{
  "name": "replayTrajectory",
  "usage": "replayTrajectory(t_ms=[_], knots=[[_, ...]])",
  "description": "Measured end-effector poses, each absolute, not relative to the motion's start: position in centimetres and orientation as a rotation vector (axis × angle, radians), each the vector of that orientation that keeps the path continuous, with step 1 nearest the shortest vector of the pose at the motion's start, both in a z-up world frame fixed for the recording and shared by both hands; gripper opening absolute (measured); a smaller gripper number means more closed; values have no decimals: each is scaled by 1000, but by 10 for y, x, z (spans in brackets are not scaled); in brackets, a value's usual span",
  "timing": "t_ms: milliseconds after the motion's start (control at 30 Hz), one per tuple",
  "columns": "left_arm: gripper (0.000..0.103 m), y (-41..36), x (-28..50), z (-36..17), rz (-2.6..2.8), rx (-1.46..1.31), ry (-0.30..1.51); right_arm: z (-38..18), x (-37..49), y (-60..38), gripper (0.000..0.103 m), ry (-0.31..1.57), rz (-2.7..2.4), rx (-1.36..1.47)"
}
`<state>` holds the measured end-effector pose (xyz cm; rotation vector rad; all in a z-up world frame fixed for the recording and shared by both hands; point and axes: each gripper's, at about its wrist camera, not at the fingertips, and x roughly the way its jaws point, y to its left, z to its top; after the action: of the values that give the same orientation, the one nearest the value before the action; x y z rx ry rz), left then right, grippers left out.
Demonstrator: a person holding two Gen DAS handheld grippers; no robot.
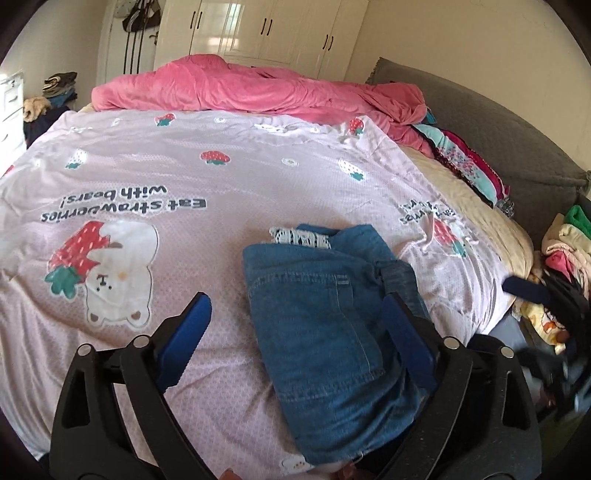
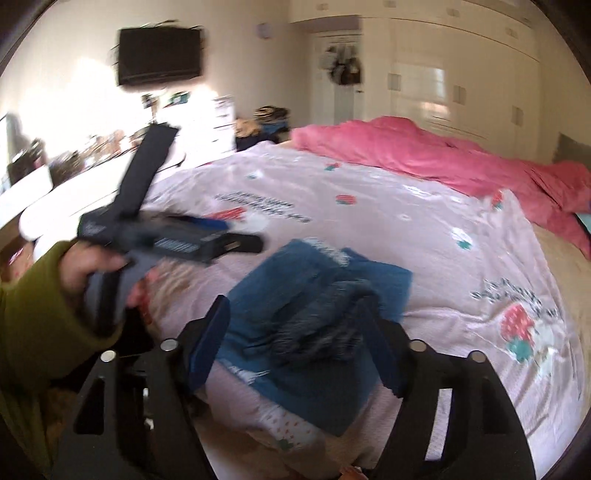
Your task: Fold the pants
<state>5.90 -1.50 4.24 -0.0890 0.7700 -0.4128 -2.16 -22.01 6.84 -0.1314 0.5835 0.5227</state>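
Folded blue denim pants (image 1: 325,317) lie on the pink strawberry-print bed cover (image 1: 184,177), a white lace trim at their far edge. My left gripper (image 1: 299,314) is open, hovering just over the near end of the pants, its right finger beside the fabric. In the right wrist view, blurred by motion, the pants (image 2: 317,314) lie between the fingers of my open right gripper (image 2: 303,328). The left gripper's body (image 2: 177,236), held by a hand in a green sleeve, shows at the left of that view.
A crumpled pink blanket (image 1: 258,88) lies across the far side of the bed. Piles of clothes (image 1: 476,170) line the right edge by a grey headboard (image 1: 498,122). White wardrobes (image 1: 266,33) stand behind. A wall TV (image 2: 159,55) and a cluttered white dresser (image 2: 92,173) are to the left.
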Motion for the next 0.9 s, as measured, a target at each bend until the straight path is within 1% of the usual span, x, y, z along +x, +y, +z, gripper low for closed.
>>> replayTrajectory(t_ms=[133,167,200,500,767,800,833,867,900], knots=[[88,-14,56,33,-399,-78,795,59,-11,-236,71,614,454,-89],[88,-14,55,31,-394,-72,800,57,-8,-240,73,621,433,-82],[89,-14,55,29,-392,-70,804,54,-5,-242,76,627,419,-78],[90,-17,59,14,-403,-88,852,27,17,-258,77,734,343,3],[90,-25,69,-12,-434,-122,928,0,46,-273,76,864,364,207],[88,-25,71,-16,-445,-137,941,-3,50,-273,70,876,377,221],[81,-26,73,-18,-454,-147,949,-6,53,-272,61,891,391,229],[77,-27,74,-21,-465,-160,961,-11,59,-270,58,912,409,233],[73,-28,76,-23,-476,-173,969,-15,64,-269,51,931,419,238]])
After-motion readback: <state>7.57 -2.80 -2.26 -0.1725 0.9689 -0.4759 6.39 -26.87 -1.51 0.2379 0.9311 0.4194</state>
